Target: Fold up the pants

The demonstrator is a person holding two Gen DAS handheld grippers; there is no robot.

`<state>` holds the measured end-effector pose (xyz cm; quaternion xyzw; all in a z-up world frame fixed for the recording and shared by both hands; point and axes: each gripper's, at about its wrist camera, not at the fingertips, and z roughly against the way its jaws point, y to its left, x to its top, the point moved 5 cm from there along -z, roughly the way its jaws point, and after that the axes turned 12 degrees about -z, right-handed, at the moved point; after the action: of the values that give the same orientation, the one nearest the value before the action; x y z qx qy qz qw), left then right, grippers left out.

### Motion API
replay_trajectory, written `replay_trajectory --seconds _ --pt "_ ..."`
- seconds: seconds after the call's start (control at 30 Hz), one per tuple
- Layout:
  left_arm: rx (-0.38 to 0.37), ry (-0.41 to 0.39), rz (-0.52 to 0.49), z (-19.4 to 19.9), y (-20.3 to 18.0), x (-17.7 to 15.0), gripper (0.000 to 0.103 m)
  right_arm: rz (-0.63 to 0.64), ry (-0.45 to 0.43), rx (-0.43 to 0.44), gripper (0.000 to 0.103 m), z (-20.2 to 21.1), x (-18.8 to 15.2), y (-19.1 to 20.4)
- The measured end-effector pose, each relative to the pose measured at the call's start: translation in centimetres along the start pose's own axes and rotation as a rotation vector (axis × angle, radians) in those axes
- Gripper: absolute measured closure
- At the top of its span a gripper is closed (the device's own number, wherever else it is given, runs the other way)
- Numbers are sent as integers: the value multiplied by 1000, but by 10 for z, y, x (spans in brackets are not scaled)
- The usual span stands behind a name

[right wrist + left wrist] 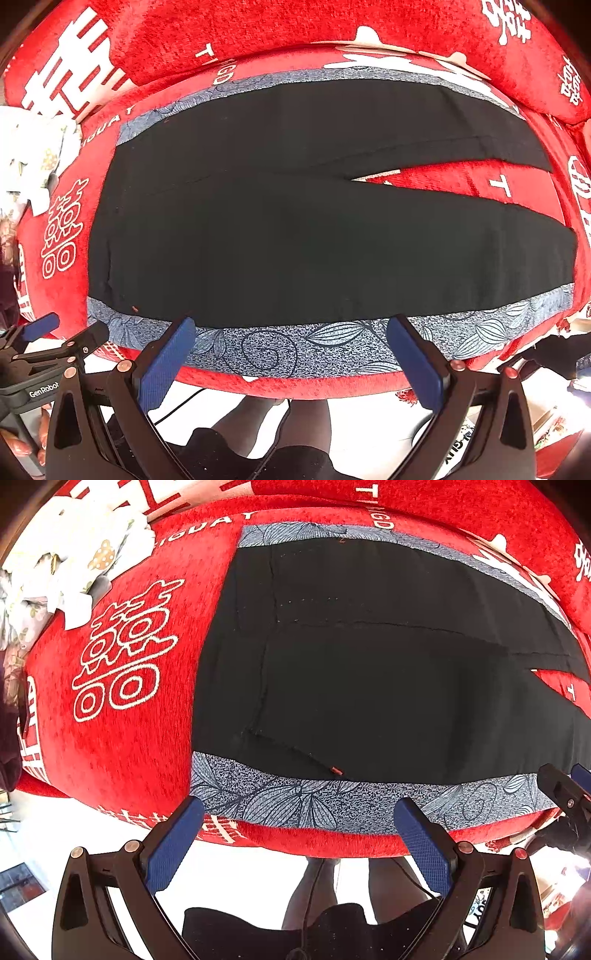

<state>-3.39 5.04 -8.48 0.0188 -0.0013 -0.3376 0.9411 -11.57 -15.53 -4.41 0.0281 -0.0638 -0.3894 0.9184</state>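
The left gripper hangs with its blue fingers spread wide and empty, poised above the near edge of a red cushion. The right gripper hovers alongside, its jaws equally wide, nothing between them. Just ahead of both, black pants lie flat on the cushion, waistband to the left, the two legs parting toward the right. A blue-grey leaf-patterned strip runs along the pants' near edge. A crumpled white floral cloth sits at the cushion's far left.
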Motion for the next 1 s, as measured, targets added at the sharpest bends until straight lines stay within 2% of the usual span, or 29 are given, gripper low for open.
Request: replay_trajectory --seconds 0.23,0.33,0.4,0.57,0.67,0.73,0.8,1.0 --pt "-15 -7 6 -2 0 -2 0 3 2 19 0 -1 -1 3" --pt "-48 -18 27 -2 4 -5 0 -4 4 56 0 0 -2 4" --pt "-98 -39 57 1 10 -9 0 -10 12 96 0 0 -4 6" --pt "-257 -96 138 2 31 -22 0 -47 76 265 0 -5 -17 11" --pt "-315 -125 178 -8 46 -33 0 -110 166 441 0 -17 -32 14" --pt "-372 -127 203 -20 55 -42 0 -149 219 512 0 -29 -43 13" --pt "-433 -115 236 -38 62 -51 0 -201 267 570 0 -43 -52 8" --pt "-514 -81 320 -86 74 -71 0 -354 315 678 0 -72 -66 -36"
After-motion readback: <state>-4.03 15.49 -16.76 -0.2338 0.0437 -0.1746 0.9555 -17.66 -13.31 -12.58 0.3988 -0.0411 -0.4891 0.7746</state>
